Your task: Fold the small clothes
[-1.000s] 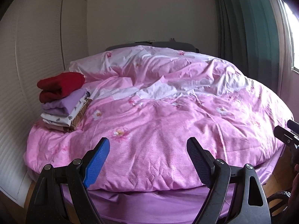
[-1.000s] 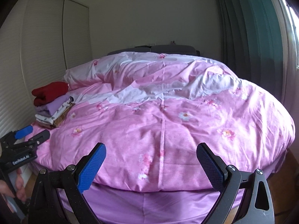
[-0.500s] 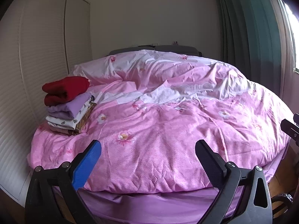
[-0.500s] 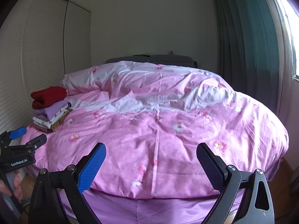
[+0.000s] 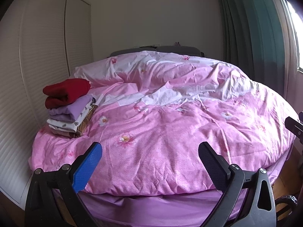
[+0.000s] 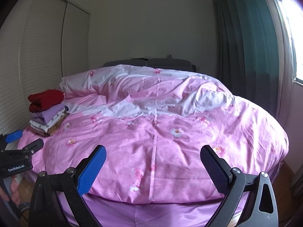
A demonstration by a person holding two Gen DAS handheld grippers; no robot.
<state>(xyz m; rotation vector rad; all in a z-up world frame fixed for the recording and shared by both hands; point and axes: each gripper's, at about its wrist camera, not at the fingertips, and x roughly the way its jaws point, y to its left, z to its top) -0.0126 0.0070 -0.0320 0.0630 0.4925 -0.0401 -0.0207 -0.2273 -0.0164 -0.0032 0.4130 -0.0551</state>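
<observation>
A stack of folded small clothes (image 5: 69,106) rests on the left side of the bed, a red garment (image 5: 66,92) on top, then a purple one, then patterned white ones. The same stack of clothes (image 6: 47,111) shows at the left in the right wrist view. My left gripper (image 5: 150,160) stands open wide near the foot of the bed, with nothing between its fingers. My right gripper (image 6: 152,161) is open too and holds nothing. Both are well short of the stack.
A rumpled pink flowered duvet (image 5: 170,128) covers the bed, over a purple sheet (image 5: 151,204). Louvred wardrobe doors (image 5: 37,66) line the left wall. Dark green curtains (image 5: 251,37) and a window are at the right. A hand (image 6: 13,191) holds the left gripper's body.
The left gripper's jaws have spread wider. Both views have drawn back and tilted up a little, so the bed sits lower and farther in the frames.
</observation>
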